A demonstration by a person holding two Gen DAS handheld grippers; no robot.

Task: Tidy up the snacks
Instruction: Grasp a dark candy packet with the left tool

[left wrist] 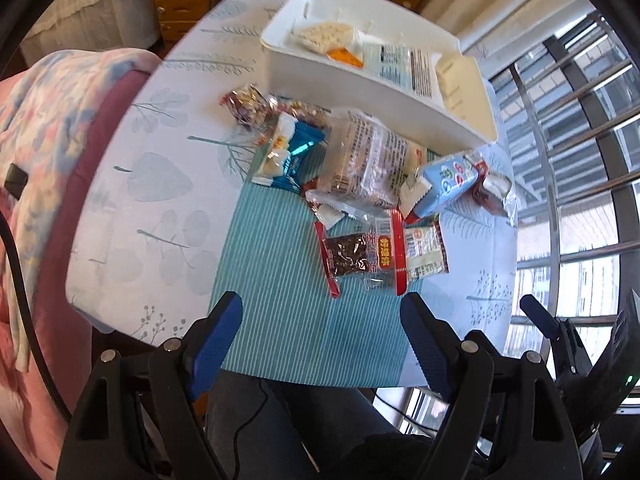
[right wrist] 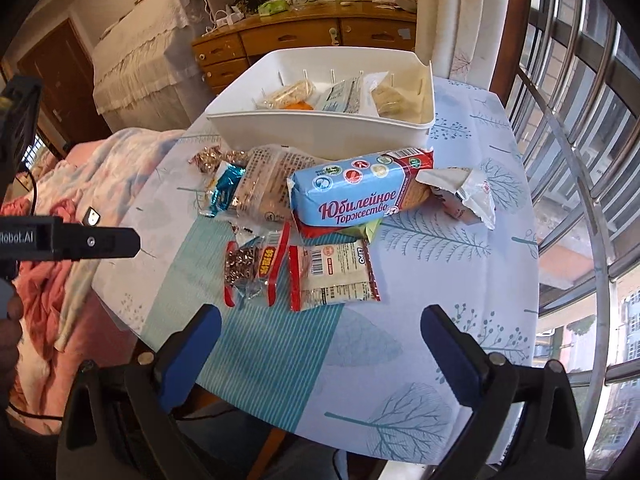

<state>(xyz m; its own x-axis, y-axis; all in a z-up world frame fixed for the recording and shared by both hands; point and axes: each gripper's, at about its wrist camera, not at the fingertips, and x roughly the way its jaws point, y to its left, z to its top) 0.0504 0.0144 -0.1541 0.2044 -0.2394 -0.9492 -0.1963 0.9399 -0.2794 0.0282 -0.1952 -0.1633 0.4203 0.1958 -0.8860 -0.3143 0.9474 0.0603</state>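
Note:
A pile of snack packets lies on the table in front of a white bin (left wrist: 348,80) (right wrist: 320,132) that holds several packets. The pile includes a light-blue biscuit pack (right wrist: 344,196) (left wrist: 448,182), a clear cracker pack (left wrist: 364,156) (right wrist: 264,184), a red-edged packet of dark bits (left wrist: 352,258) (right wrist: 252,268) and a white wafer packet (right wrist: 332,272) (left wrist: 426,254). My left gripper (left wrist: 322,320) is open and empty, above the table's near edge. My right gripper (right wrist: 320,332) is open and empty, short of the pile.
The round table (right wrist: 460,264) has a leaf-print cloth and a teal striped mat (left wrist: 280,280). A pink floral blanket (left wrist: 48,128) lies left. Wooden drawers (right wrist: 304,40) stand behind. Window bars (right wrist: 580,160) are right. The left gripper's body (right wrist: 68,242) shows in the right wrist view.

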